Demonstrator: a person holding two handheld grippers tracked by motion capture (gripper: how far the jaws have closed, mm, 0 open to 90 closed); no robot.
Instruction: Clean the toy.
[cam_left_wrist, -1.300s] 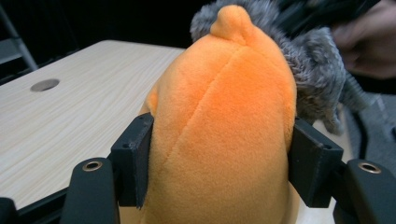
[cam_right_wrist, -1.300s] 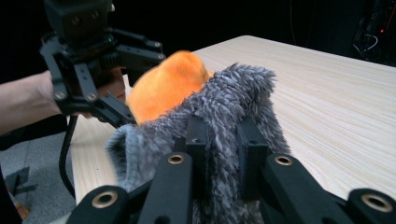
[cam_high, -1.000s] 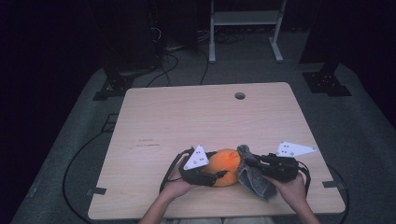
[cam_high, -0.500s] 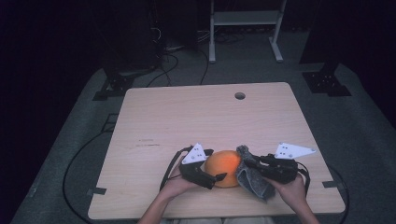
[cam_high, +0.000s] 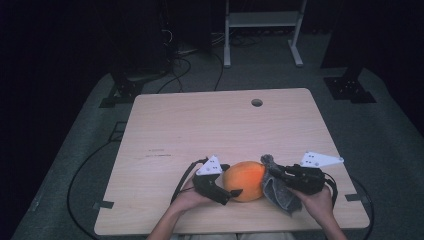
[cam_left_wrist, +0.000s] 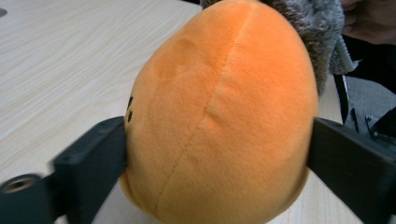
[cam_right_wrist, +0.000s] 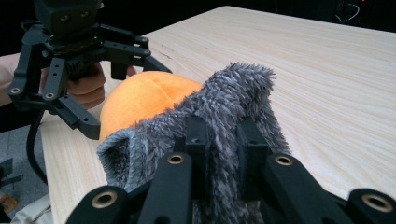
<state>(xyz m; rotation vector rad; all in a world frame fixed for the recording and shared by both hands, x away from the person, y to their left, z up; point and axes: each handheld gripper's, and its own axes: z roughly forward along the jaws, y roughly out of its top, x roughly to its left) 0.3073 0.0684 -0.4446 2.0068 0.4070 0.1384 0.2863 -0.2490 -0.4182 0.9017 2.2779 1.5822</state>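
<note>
An orange egg-shaped plush toy (cam_high: 245, 180) lies near the table's front edge. My left gripper (cam_high: 231, 180) straddles it from the left. In the left gripper view the toy (cam_left_wrist: 219, 116) sits between the two black jaws, and both touch its sides. Those jaws have just been closing on it. A grey fuzzy cloth (cam_high: 280, 195) lies against the toy's right side. My right gripper (cam_high: 274, 175) is shut on it. In the right gripper view the cloth (cam_right_wrist: 233, 88) bunches between the closed jaws, with the toy (cam_right_wrist: 140, 100) and the left gripper (cam_right_wrist: 116, 88) behind it.
The light wooden table (cam_high: 210, 125) has a small round hole (cam_high: 257, 102) near its far edge. A dark carpeted floor with cables surrounds it. A white stand (cam_high: 260, 30) rises behind the table.
The left gripper has shifted slightly against the plush toy's left side. The right gripper and the grey cloth have hardly moved.
</note>
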